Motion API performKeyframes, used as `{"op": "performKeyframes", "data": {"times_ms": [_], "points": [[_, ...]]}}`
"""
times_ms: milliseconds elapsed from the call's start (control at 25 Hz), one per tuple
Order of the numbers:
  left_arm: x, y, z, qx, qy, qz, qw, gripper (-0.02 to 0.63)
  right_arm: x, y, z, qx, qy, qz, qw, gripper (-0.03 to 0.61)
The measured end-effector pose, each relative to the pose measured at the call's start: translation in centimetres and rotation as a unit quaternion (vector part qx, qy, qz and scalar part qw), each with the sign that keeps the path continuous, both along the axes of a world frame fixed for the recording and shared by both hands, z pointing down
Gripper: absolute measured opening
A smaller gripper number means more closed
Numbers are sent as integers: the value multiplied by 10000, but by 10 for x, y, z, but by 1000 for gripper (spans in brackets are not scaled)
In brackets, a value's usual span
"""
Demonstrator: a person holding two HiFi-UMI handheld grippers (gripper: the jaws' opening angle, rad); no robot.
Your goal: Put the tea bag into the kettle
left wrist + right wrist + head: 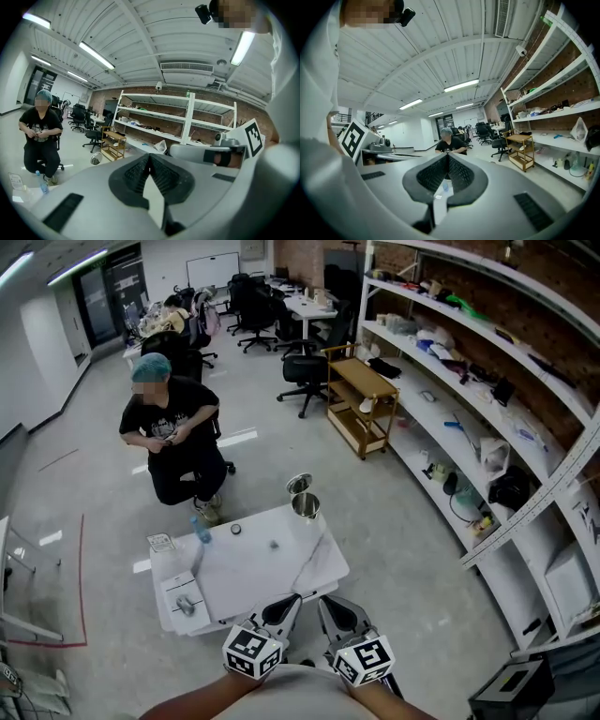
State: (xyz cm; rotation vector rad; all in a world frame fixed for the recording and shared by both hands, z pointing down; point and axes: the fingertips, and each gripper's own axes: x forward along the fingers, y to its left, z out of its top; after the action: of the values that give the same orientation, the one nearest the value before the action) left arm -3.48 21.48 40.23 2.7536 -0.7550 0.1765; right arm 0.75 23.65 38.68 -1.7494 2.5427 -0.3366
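Left gripper (294, 600) and right gripper (324, 602) jaws are closed, empty; the kettle (306, 505) stands open on the table (253, 570).

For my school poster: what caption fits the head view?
Left gripper and right gripper, both shut, near a white table; a person beyond.

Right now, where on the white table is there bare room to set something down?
The widest bare patch of the table is its middle and near right, between the small dark speck and the near edge. The left end is crowded: bottle, card, paper sheet. A metal vessel takes the far right corner.
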Motion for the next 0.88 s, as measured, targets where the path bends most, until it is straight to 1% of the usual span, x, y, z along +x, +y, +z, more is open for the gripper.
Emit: {"op": "performKeyframes", "data": {"times_ms": [240, 400, 640, 880], "points": [[11, -26, 3, 0, 19, 138, 9999, 9, 9, -23, 7, -74, 8, 110, 9999, 8], [13, -52, 11, -92, 0, 155, 9998, 9, 6, -49, 13, -212, -17, -18, 9998, 8], [2, -105, 13, -203, 12, 142, 9997, 9, -5, -105, 20, -388, -78, -64, 9992, 8], [-16, -160, -1, -71, 10, 313, 9995, 9, -28, -165, 9, -403, -22, -16, 9992, 8]]}}
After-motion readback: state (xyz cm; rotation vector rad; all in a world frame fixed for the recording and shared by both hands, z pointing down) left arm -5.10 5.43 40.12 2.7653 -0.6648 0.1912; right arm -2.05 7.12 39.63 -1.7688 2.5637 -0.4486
